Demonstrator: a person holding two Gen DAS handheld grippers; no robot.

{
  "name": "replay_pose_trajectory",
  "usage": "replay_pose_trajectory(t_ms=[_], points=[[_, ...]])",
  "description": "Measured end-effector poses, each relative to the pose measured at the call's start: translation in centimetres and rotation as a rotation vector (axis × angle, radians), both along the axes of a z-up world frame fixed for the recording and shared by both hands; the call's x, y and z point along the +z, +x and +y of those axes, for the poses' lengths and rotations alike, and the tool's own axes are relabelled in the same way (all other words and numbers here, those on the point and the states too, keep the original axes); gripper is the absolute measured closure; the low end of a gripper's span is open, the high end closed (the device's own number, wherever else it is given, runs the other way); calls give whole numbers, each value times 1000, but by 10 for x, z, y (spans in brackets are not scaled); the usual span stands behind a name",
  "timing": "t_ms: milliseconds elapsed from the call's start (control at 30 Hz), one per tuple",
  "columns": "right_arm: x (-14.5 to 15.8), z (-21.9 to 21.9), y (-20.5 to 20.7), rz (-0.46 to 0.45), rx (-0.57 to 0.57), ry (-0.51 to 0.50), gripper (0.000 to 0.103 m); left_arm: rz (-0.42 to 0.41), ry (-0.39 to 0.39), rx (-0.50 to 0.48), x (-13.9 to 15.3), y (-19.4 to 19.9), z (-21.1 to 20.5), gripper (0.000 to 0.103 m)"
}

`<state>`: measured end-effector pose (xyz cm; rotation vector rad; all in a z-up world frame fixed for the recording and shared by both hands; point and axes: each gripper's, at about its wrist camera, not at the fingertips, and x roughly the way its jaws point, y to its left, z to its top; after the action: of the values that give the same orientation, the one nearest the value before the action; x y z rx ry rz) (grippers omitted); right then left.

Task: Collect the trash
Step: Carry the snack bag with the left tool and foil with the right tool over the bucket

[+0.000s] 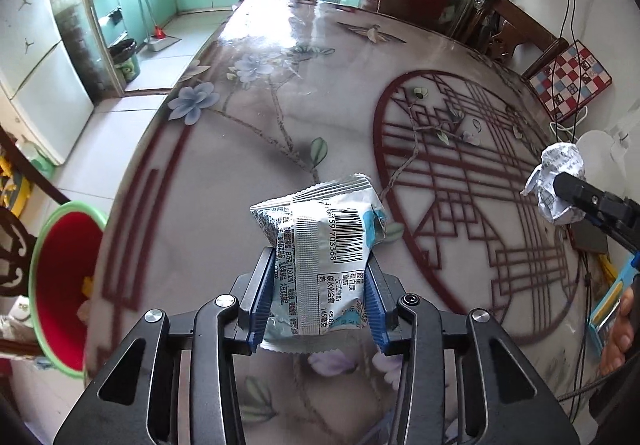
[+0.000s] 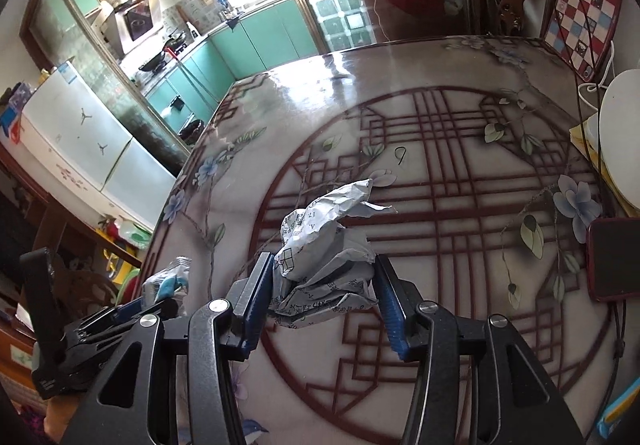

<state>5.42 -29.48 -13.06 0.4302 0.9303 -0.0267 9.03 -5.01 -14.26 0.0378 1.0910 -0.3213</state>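
Left wrist view, left to right: red bin [image 1: 64,285] sitting low beside the table [image 1: 248,149]; your left gripper [image 1: 320,281] pinching a silver snack wrapper [image 1: 320,245] above the near table edge. Right wrist view: your right gripper [image 2: 324,285] clamping crumpled paper [image 2: 324,245] above the lattice pattern; phone [image 2: 614,259] lying far right.
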Motion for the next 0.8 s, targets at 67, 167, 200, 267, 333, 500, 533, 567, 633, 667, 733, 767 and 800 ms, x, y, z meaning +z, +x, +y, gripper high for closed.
replay_pose_trajectory(t_ms=[67,167,200,267,333,500,533,567,633,667,733,767,800], points=[[2,6,-2,14,1,-17,55,1,0,6,0,-5,5,64],[8,14,-4,10,18,-44,55,-5,-10,23,4,-11,13,64],[10,17,-5,9,24,-52,55,-8,-14,28,6,-14,17,64],[16,25,-7,2,37,-64,55,-16,-17,36,9,-18,23,63],[21,32,-8,-6,48,-69,55,-23,-17,43,12,-21,30,63],[36,58,-12,-33,89,-110,55,-38,-30,74,19,-26,48,63],[40,64,-13,-39,102,-118,55,-40,-35,82,20,-27,53,63],[42,69,-14,-43,109,-119,54,-43,-41,89,21,-28,58,63],[48,80,-15,-53,123,-121,54,-48,-44,96,23,-31,65,63],[50,84,-15,-56,128,-123,54,-51,-45,100,24,-32,69,63],[53,95,-15,-63,141,-126,54,-53,-45,105,25,-33,78,63],[54,100,-15,-64,144,-126,54,-54,-46,107,26,-34,82,63],[55,105,-15,-65,150,-125,54,-55,-46,110,26,-35,87,63]])
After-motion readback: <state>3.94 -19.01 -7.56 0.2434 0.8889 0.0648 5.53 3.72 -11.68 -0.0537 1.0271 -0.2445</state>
